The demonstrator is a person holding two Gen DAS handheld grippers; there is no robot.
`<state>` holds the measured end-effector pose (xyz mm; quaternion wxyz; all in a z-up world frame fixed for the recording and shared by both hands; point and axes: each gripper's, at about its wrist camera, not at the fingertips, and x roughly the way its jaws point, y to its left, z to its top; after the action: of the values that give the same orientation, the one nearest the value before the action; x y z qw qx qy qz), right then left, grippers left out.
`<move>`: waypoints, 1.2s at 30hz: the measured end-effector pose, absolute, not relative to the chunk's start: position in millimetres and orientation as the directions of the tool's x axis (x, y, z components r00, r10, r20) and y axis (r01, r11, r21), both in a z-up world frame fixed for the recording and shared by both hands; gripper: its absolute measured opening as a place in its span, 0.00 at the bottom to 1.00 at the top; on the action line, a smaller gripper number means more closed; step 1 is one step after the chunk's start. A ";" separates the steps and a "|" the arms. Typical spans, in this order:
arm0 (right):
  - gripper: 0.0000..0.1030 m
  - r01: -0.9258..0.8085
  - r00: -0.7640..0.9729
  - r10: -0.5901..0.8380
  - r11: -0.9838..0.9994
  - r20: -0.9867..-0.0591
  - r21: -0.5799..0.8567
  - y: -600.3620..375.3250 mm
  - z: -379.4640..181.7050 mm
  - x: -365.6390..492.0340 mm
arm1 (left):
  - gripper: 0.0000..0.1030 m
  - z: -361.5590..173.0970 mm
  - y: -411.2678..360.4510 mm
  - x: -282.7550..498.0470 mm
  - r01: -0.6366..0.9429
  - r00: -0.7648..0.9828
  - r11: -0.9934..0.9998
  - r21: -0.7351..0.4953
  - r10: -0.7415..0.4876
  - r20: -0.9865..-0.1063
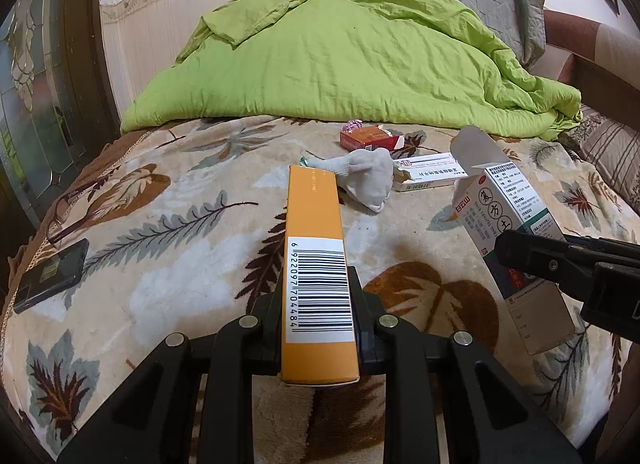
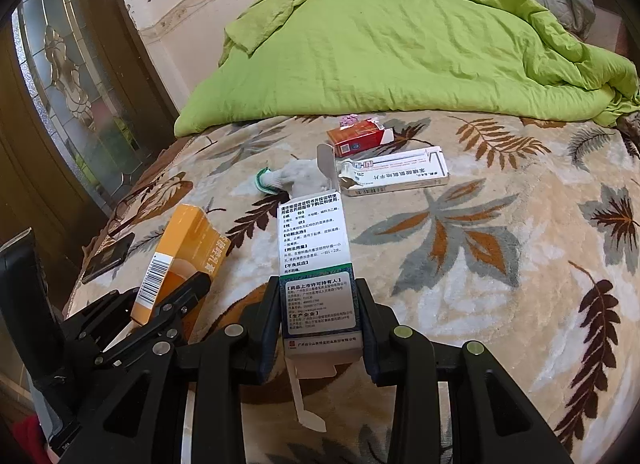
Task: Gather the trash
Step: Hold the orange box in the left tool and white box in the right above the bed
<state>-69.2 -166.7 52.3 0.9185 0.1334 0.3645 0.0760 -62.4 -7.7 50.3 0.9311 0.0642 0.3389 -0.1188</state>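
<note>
Here, orange box (image 1: 316, 264) lengthwise in left tongs (image 1: 316, 316), white box (image 2: 316, 264) (flaps open) likewise in right tongs (image 2: 320, 320).

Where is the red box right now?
The red box lies on the leaf-patterned blanket near the middle of both views, just in front of the green quilt, behind the long white box.
</note>
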 end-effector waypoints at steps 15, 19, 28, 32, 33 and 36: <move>0.37 -0.064 0.723 0.249 0.953 -0.645 0.296 -162.8 54.4 -70.6 | 0.22 50.1 -5.5 -61.0 0.264 0.744 0.963 0.045 -0.174 -0.645; 0.37 -0.063 0.724 0.247 0.954 -0.644 0.295 -162.6 54.6 -70.7 | 0.22 50.2 -6.1 -61.7 0.263 0.745 0.964 0.045 -0.173 -0.644; 0.37 -0.070 0.724 0.251 0.953 -0.643 0.294 -161.1 55.0 -71.4 | 0.22 51.7 3.6 -56.0 0.233 0.759 0.971 0.058 -0.144 -0.635; 0.37 -0.075 0.724 0.254 0.953 -0.642 0.293 -160.1 55.6 -71.4 | 0.22 52.2 6.4 -55.9 0.209 0.769 0.976 0.064 -0.123 -0.627; 0.37 -0.077 0.723 0.255 0.953 -0.641 0.293 -159.5 55.9 -71.5 | 0.22 52.2 7.5 -55.1 0.206 0.769 0.976 0.064 -0.121 -0.627; 0.37 -0.081 0.723 0.257 0.953 -0.641 0.291 -158.4 56.7 -71.5 | 0.22 52.4 7.9 -54.8 0.199 0.771 0.978 0.068 -0.114 -0.626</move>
<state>-71.5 -158.4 56.7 0.9202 0.1223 0.3604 0.0920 -54.8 7.9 52.4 0.9389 0.0651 0.3276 -0.0835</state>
